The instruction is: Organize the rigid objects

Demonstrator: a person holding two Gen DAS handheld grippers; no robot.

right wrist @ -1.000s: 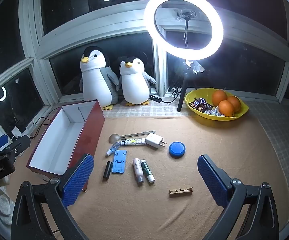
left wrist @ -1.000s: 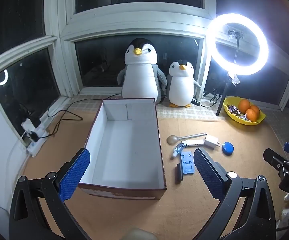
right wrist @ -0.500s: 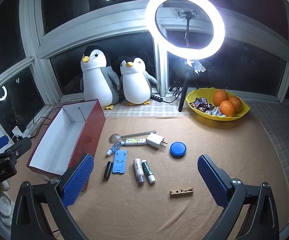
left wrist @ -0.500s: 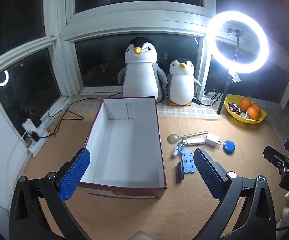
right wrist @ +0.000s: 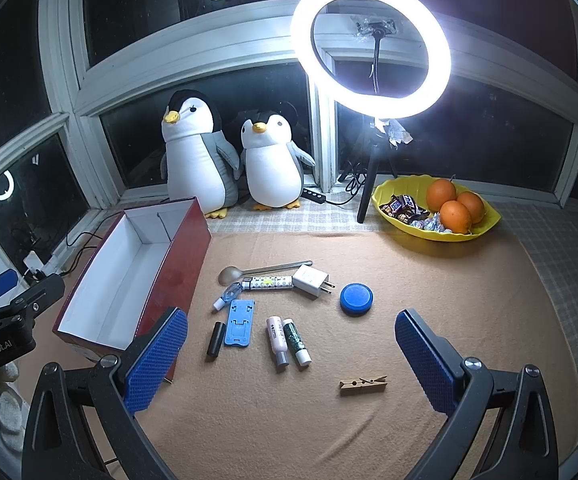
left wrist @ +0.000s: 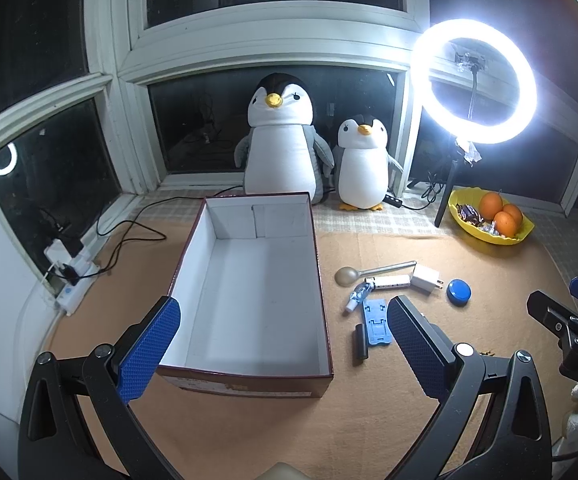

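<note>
L gripper [left wrist: 283, 344] wide open, empty, over box [left wrist: 249, 280]. R gripper [right wrist: 291, 354] wide open, empty, above tubes [right wrist: 287, 340], clothespin [right wrist: 363, 385].

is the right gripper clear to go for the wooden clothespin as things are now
Probably yes: the right gripper is open and empty, and the wooden clothespin lies alone on the mat between its fingers' line, nothing covering it.

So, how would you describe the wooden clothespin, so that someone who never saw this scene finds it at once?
Start at the red box with the white inside, on the left of the tan mat. To its right lies a cluster of small items; the wooden clothespin lies alone at the near edge, nearer than the two tubes. It is the only bare wood piece among plastic and metal ones.
</note>
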